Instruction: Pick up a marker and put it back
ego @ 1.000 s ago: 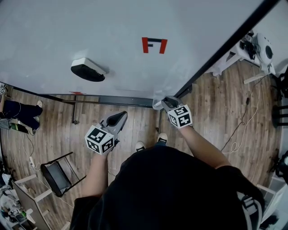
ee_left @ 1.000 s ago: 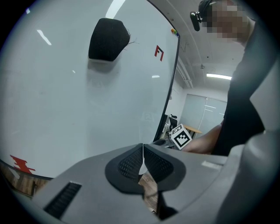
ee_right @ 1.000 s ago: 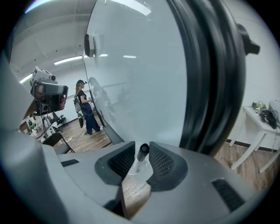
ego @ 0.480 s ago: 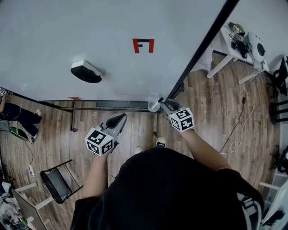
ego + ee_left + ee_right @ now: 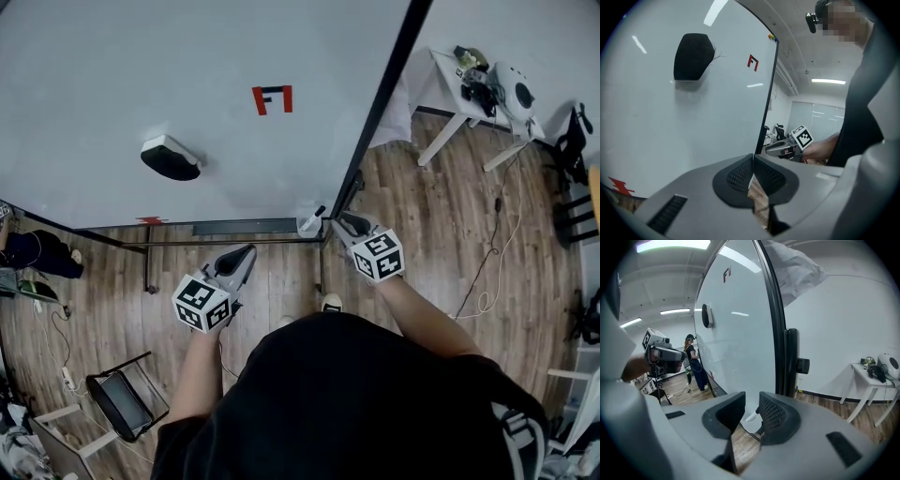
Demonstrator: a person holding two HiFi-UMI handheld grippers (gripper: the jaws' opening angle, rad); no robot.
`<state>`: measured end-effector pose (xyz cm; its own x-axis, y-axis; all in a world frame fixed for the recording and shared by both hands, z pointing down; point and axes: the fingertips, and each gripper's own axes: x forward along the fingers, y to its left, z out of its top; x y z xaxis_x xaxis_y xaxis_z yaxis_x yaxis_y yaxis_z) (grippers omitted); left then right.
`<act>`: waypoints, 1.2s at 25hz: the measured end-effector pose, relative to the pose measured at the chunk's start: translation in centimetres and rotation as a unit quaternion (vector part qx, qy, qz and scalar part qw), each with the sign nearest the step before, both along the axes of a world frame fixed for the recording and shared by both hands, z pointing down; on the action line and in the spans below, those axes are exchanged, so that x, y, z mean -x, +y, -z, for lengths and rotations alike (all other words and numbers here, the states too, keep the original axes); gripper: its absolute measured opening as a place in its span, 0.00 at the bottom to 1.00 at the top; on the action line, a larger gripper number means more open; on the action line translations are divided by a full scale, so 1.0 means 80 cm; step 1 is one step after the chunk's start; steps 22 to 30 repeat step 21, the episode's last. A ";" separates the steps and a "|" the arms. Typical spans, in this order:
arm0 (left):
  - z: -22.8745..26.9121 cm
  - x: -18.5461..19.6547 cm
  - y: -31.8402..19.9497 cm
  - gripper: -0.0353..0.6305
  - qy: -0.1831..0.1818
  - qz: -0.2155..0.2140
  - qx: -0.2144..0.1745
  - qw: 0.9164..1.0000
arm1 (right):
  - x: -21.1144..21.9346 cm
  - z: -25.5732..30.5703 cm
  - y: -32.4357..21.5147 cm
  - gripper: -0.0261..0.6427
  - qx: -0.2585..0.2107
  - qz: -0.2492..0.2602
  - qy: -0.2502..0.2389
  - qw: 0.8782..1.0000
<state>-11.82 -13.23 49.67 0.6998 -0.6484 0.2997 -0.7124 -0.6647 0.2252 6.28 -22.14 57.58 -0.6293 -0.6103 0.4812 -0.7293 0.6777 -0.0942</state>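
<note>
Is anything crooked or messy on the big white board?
A little. The marker at the right end of the tray under the whiteboard looks tilted, one end poking up instead of lying flat. The eraser stuck on the board looks fine. Nothing seems spilled or broken.
</note>
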 end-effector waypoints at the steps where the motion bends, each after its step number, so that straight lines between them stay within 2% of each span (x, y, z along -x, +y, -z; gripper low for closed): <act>1: 0.001 -0.001 0.002 0.08 0.000 -0.001 -0.001 1.000 | -0.002 0.003 0.002 0.17 -0.001 -0.001 -0.002 1.000; 15: 0.020 -0.017 0.012 0.08 -0.006 -0.027 -0.016 1.000 | -0.036 0.024 0.031 0.13 -0.006 -0.033 -0.015 0.999; 30: 0.022 -0.019 0.022 0.08 -0.008 -0.032 -0.016 0.999 | -0.043 0.027 0.042 0.12 -0.005 -0.037 -0.017 0.999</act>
